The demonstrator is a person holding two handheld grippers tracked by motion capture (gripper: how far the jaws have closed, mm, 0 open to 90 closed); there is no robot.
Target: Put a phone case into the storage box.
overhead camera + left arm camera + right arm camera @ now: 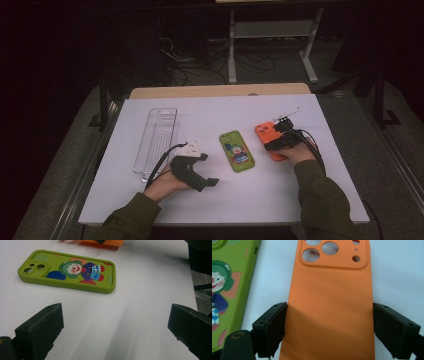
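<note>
White table [280, 200] is carrying both phone cases; right gripper [329, 322] is clamping the orange case [332, 297], left gripper [115, 322] is standing apart near the green case [67, 271]

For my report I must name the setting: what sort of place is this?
Probably a lab or workshop recording station, not a home. A white table stands on a dark floor with loose cables and a metal equipment stand behind it, and only an orange phone case, a green one and a clear tray are laid out.

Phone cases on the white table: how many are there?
2. A green rubbery phone case with a clown picture lies flat mid-table. An orange plain phone case lies to its right, between the jaws of the right tongs. Nothing seems hidden.
</note>
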